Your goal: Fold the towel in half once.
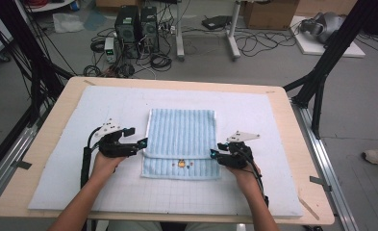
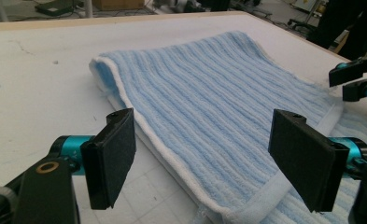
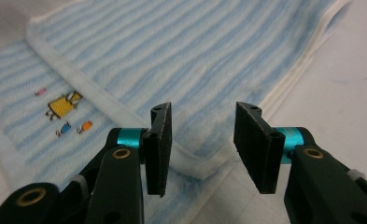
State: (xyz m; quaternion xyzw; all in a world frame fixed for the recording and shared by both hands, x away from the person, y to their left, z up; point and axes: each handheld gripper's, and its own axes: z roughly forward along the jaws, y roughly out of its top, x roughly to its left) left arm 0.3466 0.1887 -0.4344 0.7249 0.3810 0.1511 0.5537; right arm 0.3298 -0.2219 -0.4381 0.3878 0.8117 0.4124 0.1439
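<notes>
Towel (image 1: 181, 142) lies folded mid-mat (image 1: 56, 159), top layer's hem short of the near edge, small print showing below it. Left gripper (image 1: 143, 143) at the towel's left corner, jaws wide apart, nothing held. Right gripper (image 1: 212, 154) at the right hem corner, jaws partway apart, corner between them, pads not touching it.
</notes>
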